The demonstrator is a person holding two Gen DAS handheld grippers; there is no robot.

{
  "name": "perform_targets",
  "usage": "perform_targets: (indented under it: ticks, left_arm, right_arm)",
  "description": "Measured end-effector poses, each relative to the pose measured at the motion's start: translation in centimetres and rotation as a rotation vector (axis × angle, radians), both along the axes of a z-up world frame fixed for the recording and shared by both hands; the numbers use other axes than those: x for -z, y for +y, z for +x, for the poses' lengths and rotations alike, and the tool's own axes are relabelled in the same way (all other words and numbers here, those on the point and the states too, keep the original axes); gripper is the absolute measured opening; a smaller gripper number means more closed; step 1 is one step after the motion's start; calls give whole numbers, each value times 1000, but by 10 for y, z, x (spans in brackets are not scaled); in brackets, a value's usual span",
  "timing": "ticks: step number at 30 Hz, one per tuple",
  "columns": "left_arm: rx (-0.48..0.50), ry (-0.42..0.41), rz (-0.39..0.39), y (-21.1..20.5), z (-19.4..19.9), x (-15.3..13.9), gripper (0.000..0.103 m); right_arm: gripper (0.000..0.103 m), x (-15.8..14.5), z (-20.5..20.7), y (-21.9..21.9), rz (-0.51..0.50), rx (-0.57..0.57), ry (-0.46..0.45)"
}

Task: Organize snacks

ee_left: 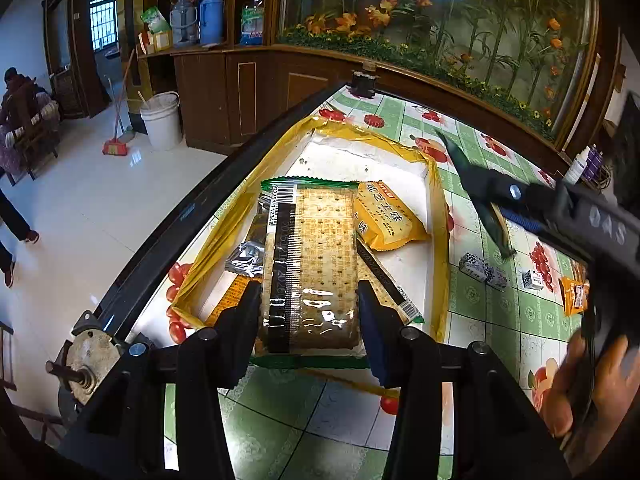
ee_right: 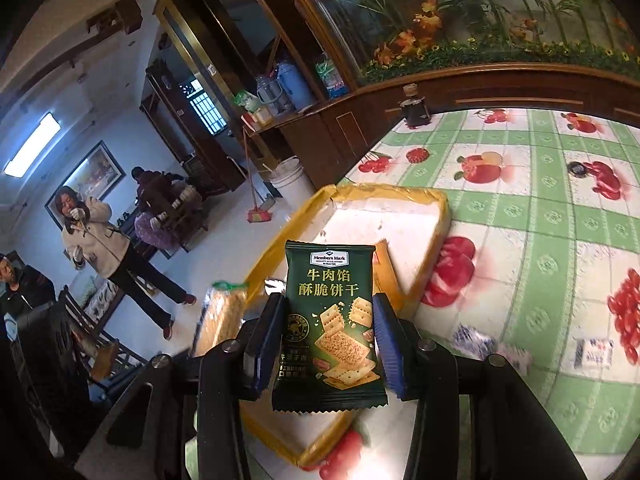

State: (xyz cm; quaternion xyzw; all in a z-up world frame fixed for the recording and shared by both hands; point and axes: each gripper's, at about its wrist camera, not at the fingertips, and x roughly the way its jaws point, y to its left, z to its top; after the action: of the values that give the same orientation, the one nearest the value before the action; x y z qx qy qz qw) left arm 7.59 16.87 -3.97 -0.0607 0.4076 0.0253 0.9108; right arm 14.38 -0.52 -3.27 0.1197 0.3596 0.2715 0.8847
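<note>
My left gripper is shut on a long clear pack of crackers and holds it over the white tray with a yellow-taped rim. In the tray lie an orange snack packet, a silver packet and other packs under the crackers. My right gripper is shut on a dark green beef biscuit packet, held upright above the same tray. The cracker pack shows at its left. The right gripper also shows in the left wrist view, to the right of the tray.
Small white candies and an orange packet lie on the green fruit-print tablecloth right of the tray. A dark bottle stands at the table's far edge. Wooden cabinets stand behind. People stand on the floor at left.
</note>
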Motion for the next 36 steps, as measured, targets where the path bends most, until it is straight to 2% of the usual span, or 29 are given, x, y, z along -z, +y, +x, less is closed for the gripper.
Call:
perform_targets:
  ticks: [6,15,20,27,32,34,36]
  left_arm:
    - [-22,30,-25,12,29,-1,45]
    - [-67,69,-29,23,71,5,45]
    - [-59,120,-30,31,87,16,45]
    - [0,138,-31,20,104,17,45]
    - [21,150,12,9,114,22,45]
    - [24,147,28,6,114,22,46]
    - [17,143,37,5,114,21,52]
  right_arm:
    - [45,4,52,15,29,-1,27]
    - [45,16,97,21,55,14,61]
    - [45,22,102,24,13,17,63]
    - [45,37,106,35,-62,-5,81]
    - [45,45,109,40,-112,-8,83]
    - [48,49,111,41,-136,-6,98]
    - [48,51,111,37,-122,-6,109]
